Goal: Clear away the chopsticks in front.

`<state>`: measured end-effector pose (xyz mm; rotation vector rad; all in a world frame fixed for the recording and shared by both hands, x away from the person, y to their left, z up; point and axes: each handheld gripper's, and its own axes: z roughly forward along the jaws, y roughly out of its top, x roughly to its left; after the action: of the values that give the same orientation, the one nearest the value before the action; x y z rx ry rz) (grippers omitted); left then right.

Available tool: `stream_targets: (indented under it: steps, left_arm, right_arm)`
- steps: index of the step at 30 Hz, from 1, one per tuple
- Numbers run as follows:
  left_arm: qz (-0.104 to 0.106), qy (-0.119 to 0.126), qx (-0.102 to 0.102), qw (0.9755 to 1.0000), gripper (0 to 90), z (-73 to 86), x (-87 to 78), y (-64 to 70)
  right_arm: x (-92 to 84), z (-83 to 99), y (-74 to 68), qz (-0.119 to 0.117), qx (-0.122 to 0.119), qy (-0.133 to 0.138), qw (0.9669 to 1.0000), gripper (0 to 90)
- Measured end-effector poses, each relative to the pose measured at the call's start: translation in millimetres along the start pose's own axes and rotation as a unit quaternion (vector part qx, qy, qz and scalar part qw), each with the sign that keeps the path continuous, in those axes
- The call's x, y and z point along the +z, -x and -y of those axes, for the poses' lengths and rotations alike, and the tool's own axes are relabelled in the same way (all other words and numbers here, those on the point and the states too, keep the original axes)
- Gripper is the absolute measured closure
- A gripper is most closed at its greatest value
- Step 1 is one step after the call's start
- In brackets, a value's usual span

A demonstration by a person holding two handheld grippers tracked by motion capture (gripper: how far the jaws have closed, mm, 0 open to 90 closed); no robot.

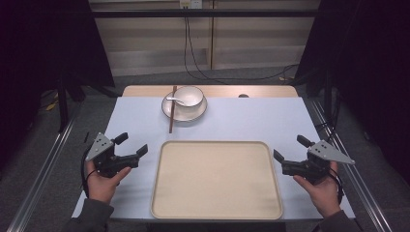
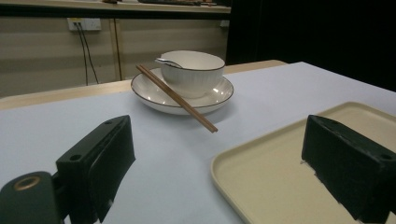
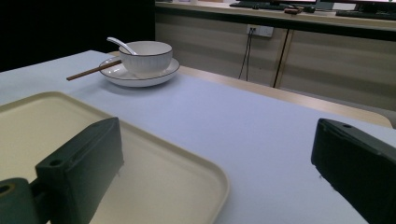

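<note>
Both grippers idle beside the flat beige plastic tray [image 1: 216, 181].
Left gripper [image 1: 131, 145] and right gripper [image 1: 290, 149]: fingers wide, empty, flanking tray on desk [image 1: 251, 121].

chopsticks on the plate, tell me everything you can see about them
The chopsticks are a pair of slim brown sticks, wood by the look, lying side by side and touching. They rest across the left rim of the white plate, beside the bowl. In the left gripper view their near ends jut past the rim, raised off the pale blue table cover. Neither gripper touches them.
</note>
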<state>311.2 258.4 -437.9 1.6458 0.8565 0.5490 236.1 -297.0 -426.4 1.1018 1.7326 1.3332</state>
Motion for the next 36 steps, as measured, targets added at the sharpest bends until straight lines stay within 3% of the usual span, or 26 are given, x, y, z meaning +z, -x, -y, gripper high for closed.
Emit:
stream_targets:
  steps: [5,10,15,20,27,29,30,32,36]
  left_arm:
    - [0.0,-0.011,-0.014,0.9998,9.2,0.7,6.4,1.7]
    - [0.004,-0.022,-0.002,0.9997,9.2,-3.8,10.2,3.9]
    - [0.014,-0.019,-0.033,0.9992,9.1,-15.1,23.9,5.6]
    - [-0.002,-0.036,-0.028,0.9989,9.3,-20.5,44.1,4.9]
    - [-0.022,-0.053,-0.046,0.9973,10.8,-24.4,79.9,-10.5]
    - [-0.031,-0.061,-0.048,0.9965,11.0,-25.4,88.6,-14.8]
    - [-0.04,-0.062,-0.062,0.9953,11.1,-26.3,98.4,-19.2]
    - [-0.045,-0.067,-0.064,0.9947,11.4,-26.9,102.6,-21.7]
    - [-0.066,-0.084,-0.071,0.9918,11.8,-29.7,122.8,-31.6]
  right_arm:
    - [-4.3,1.1,-1.5,0.003,0.002,-0.003,1.0,2.2]
    - [-9.0,0.4,0.8,0.005,0.015,0.005,0.9999,2.4]
    - [-14.2,-0.8,2.8,0.005,0.023,0.011,0.9997,2.4]
    - [-13.1,-0.2,2.8,0.0,0.015,0.006,0.9999,2.4]
    - [-12.5,-1.4,0.8,-0.01,0.012,0.008,0.9998,2.9]
    - [-12.5,-1.4,0.7,-0.012,0.012,0.008,0.9998,2.8]
    - [-12.2,-1.2,0.4,-0.017,0.01,0.006,0.9998,2.9]
    - [-12.2,-0.9,0.0,-0.011,0.008,0.002,0.9999,3.0]
    - [-13.2,-1.2,-0.1,-0.023,0.005,0.007,0.9997,3.4]
